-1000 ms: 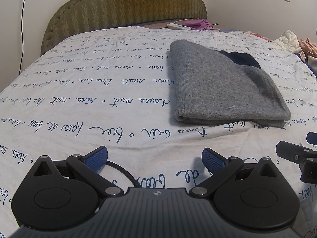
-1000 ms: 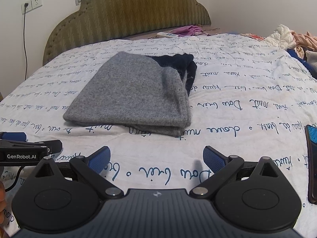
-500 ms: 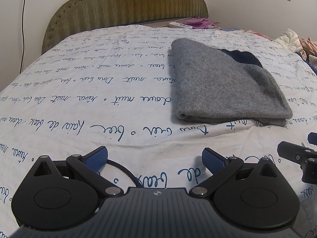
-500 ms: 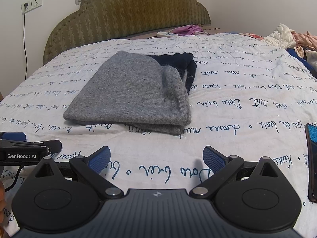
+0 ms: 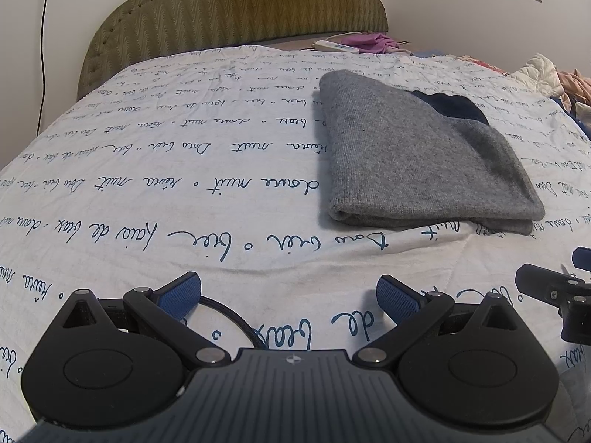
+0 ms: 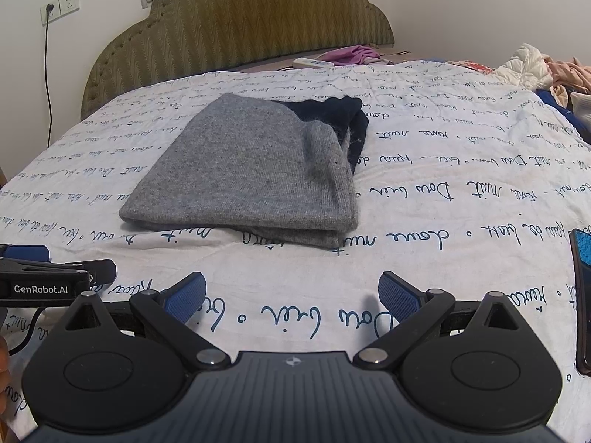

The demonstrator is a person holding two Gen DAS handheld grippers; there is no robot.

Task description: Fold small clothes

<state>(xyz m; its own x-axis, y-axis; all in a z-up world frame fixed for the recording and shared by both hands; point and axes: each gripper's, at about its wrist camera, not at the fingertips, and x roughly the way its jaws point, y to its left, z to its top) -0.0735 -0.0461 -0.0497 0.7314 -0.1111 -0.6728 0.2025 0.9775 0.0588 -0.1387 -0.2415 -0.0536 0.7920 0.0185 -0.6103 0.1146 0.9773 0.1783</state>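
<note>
A grey knit garment (image 5: 417, 155) with a dark navy part lies folded flat on the bed; it also shows in the right wrist view (image 6: 255, 170). My left gripper (image 5: 289, 297) is open and empty, low over the sheet, in front and to the left of the garment. My right gripper (image 6: 291, 297) is open and empty, low over the sheet in front of the garment's near edge. Each gripper shows at the side of the other's view: the right one (image 5: 554, 288) and the left one (image 6: 48, 277).
The bed has a white sheet (image 5: 184, 170) with blue script and an olive headboard (image 5: 236, 14). A phone (image 6: 581, 295) lies at the right. Loose clothes (image 6: 546, 74) are piled at the far right. A power strip (image 5: 336, 46) and purple cloth lie by the headboard.
Both grippers stay open and almost still. The left view has shifted very slightly; the garment has not moved.
</note>
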